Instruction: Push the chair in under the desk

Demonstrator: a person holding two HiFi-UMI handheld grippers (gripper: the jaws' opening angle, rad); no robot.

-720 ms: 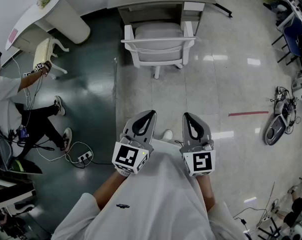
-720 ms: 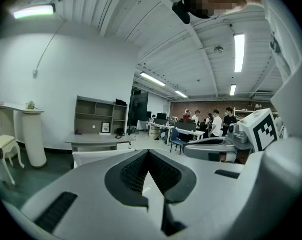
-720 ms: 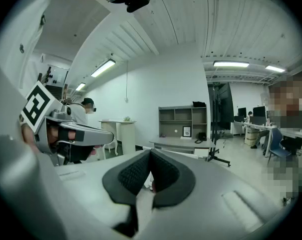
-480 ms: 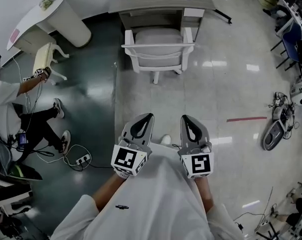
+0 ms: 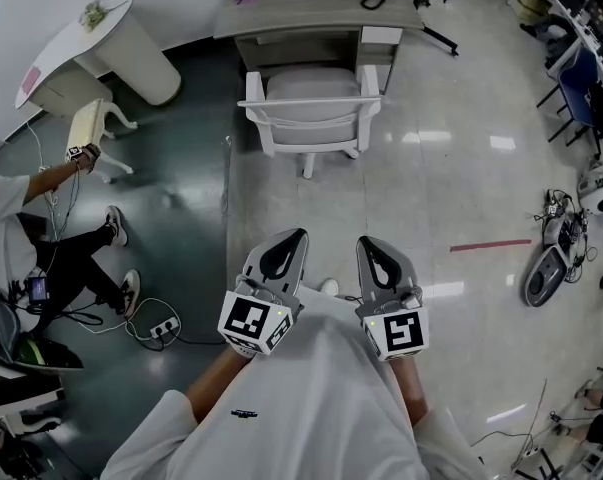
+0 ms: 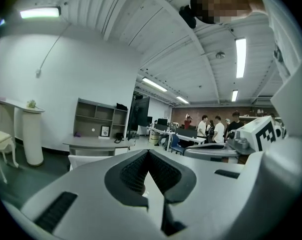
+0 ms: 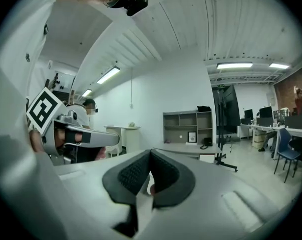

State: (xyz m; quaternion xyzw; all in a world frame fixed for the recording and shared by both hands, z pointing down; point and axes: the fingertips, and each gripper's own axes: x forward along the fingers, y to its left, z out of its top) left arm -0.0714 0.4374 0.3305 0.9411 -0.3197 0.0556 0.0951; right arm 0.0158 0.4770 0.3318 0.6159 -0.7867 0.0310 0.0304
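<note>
Left gripper [image 5: 294, 240], right gripper [image 5: 369, 245] closed, empty — chair [image 5: 311, 93] seemingly against desk [image 5: 301, 14].

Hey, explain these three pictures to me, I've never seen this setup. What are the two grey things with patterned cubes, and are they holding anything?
There is no robot: a person holds a two-jaw gripper in each hand. The top-down picture comes from a camera on the person's head and shows the left gripper and right gripper side by side; each patterned cube belongs to its gripper. The other two pictures come from cameras riding on the grippers, looking along their jaws. Both pairs of jaws are shut and hold nothing. Ahead on the shiny floor stands a white chair, its back towards the person, in front of a grey desk. Neither gripper touches it.
</note>
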